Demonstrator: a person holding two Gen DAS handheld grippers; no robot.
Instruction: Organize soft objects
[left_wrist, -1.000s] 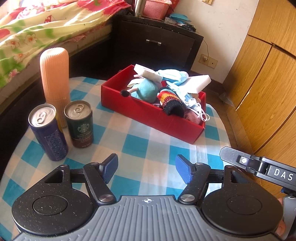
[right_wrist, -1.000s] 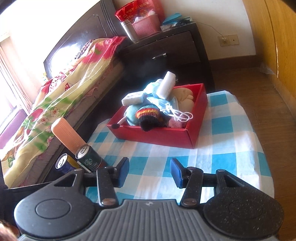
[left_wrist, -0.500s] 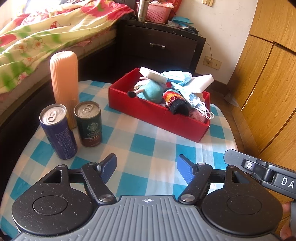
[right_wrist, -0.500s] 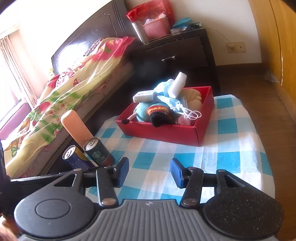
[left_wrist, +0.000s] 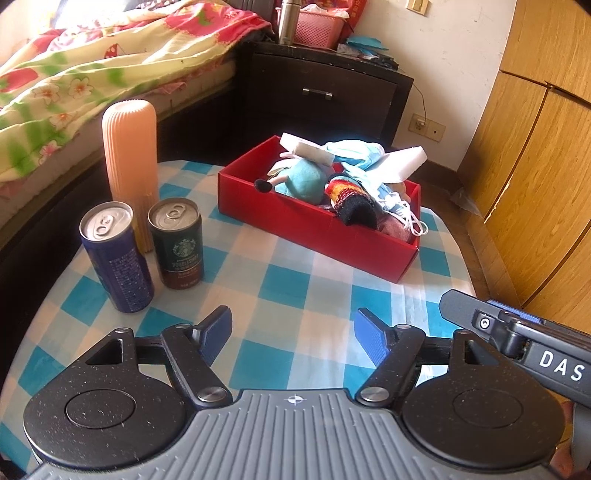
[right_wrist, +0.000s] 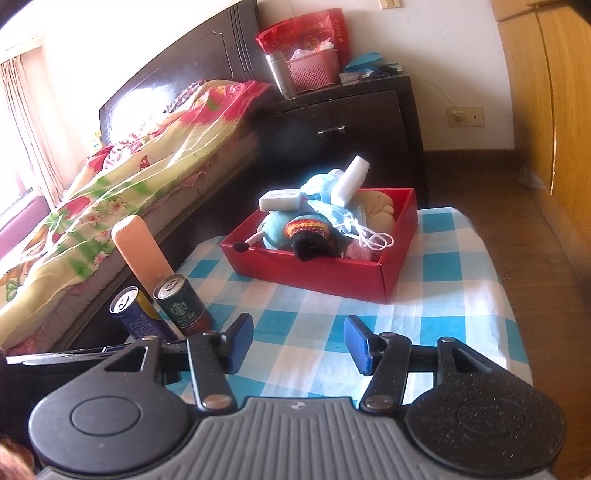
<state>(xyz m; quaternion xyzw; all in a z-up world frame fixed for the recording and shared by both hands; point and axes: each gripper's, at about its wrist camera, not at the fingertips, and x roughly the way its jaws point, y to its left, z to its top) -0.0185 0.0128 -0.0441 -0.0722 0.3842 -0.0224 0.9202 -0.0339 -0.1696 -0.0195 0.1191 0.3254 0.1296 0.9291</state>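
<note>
Bedroom, checked cloth (left_wrist: 288, 291) on small table beside bed. Red box (left_wrist: 317, 225) at far side, full: blue plush (left_wrist: 301, 181), striped sock (left_wrist: 351, 203), masks (left_wrist: 354, 151), white sponges (left_wrist: 308, 149). Cans (left_wrist: 177, 243) and ribbed tube (left_wrist: 129, 155) stand at left, well apart from box. Since second ago both grippers pulled back and up, box now farther. Left gripper (left_wrist: 291, 334) and right gripper (right_wrist: 299, 341): jaws wide, empty. Sorting looks finished.
</note>
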